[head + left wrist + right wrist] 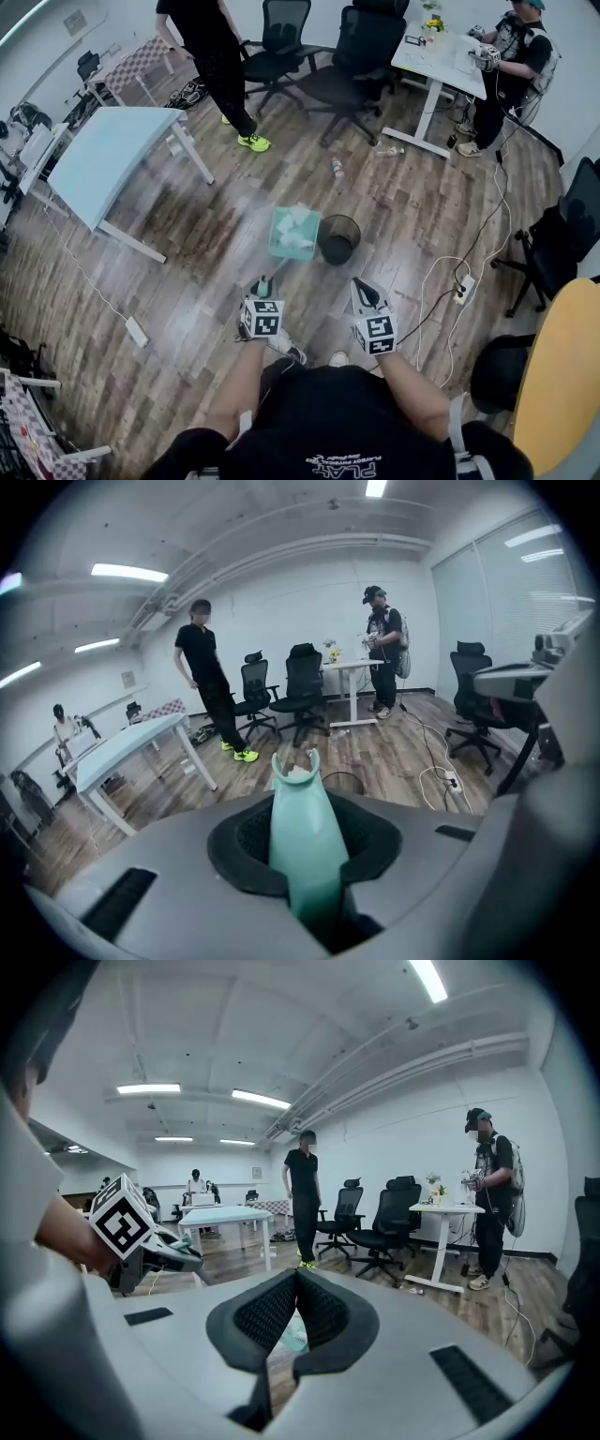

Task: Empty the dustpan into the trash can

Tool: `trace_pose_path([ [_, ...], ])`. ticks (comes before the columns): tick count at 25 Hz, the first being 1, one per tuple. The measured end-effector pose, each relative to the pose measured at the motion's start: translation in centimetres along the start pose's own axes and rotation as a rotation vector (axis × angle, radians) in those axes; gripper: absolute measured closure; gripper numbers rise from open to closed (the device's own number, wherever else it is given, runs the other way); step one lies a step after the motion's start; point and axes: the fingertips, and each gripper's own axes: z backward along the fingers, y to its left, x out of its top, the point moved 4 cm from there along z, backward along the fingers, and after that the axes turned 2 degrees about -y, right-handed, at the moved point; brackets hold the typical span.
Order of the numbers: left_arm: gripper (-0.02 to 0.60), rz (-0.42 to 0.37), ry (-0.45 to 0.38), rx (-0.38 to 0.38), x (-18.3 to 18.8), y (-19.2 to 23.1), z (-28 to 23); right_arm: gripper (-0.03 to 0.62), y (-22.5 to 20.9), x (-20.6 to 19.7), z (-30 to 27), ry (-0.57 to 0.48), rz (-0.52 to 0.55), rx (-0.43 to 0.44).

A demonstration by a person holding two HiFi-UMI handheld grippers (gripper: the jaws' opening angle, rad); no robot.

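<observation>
Two tools were out in front of the person, and only one of them carried anything. The left tool (263, 287) was pinching the teal handle (306, 841) of the dustpan (294, 232), its jaws closed partway onto the handle from either side. The handle ran straight out ahead of the tool, and the pan sat at its far end, beyond the tips and raised off the wooden floor (187, 253). White paper scraps (300, 223) lay heaped in the pan, so nothing appeared to have been tipped out yet.

The trash can (338, 240), a black mesh bin, stood ahead of both tools and just to the right of the pan. Its open mouth faced up, and no scraps could be made out inside it. From the head view the pan's edge and the can's rim looked close enough to meet, though whether they touched could not be told.

The right tool (362, 290) hung beside the left one at about the same reach. Its jaws were pressed together at the tips with nothing between them, and it took no part in the carrying.

As a judgement, the pickup and most of the approach were done. What remained was to bring the pan's lip over the can's mouth and tilt it until the paper slid in.
</observation>
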Motion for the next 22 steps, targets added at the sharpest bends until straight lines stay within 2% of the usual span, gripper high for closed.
trace_pose_path([
  [5,0.485,-0.163,-0.003,-0.030,1.0,-1.3,-1.5,0.569,-1.1,0.2,-0.2,-0.009,-0.016,-0.035],
  [16,0.483,-0.508,-0.016,-0.066,1.7,-4.6,-3.6,0.569,-2.0,0.1,-0.4,-0.007,-0.025,-0.049],
  [22,0.483,-0.754,-0.032,-0.088,2.5,-6.2,-4.2,0.569,-2.2,0.1,-0.4,-0.011,-0.038,-0.046],
])
